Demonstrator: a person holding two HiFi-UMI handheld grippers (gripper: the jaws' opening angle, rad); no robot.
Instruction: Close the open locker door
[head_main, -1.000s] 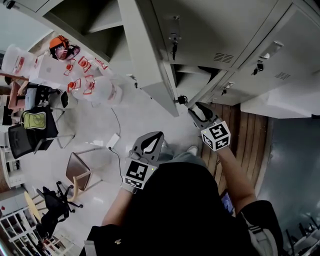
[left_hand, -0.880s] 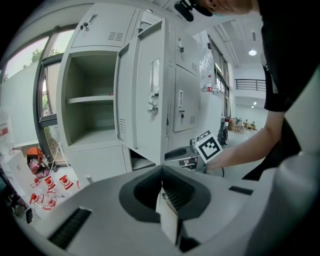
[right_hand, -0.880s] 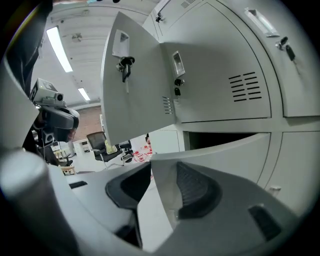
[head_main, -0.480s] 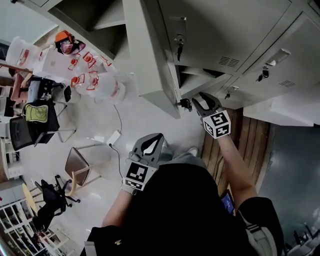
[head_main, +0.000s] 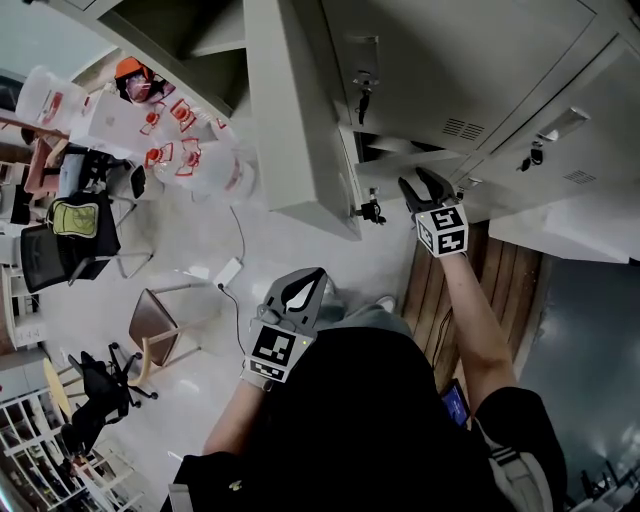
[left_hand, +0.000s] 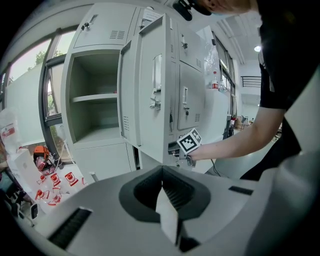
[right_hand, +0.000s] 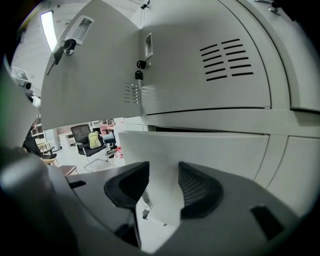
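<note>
The open locker door (head_main: 300, 130) is a pale grey panel swung out from the bank of lockers, with a key (head_main: 372, 210) hanging at its lower corner. My right gripper (head_main: 418, 182) is raised just right of that corner, close to the locker front. Its jaws are opening. In the right gripper view a grey edge of the door (right_hand: 165, 165) runs down between the fingers (right_hand: 200, 187), and I see no pad pressing on it. My left gripper (head_main: 298, 290) hangs low in front of the person's body, shut and empty. It faces the door (left_hand: 152, 100) from farther back.
Closed locker doors (head_main: 450, 70) with keys fill the upper right. An open compartment with a shelf (left_hand: 92, 100) lies behind the door. White bags with red print (head_main: 180, 160), a brown chair (head_main: 150, 330) and black office chairs (head_main: 50, 270) stand on the floor at left. Wooden flooring (head_main: 460, 290) lies below the lockers.
My right gripper has risen and moved right, from below the door's keyed corner to beside the locker front, and its jaws look wider. The left gripper has stayed put.
</note>
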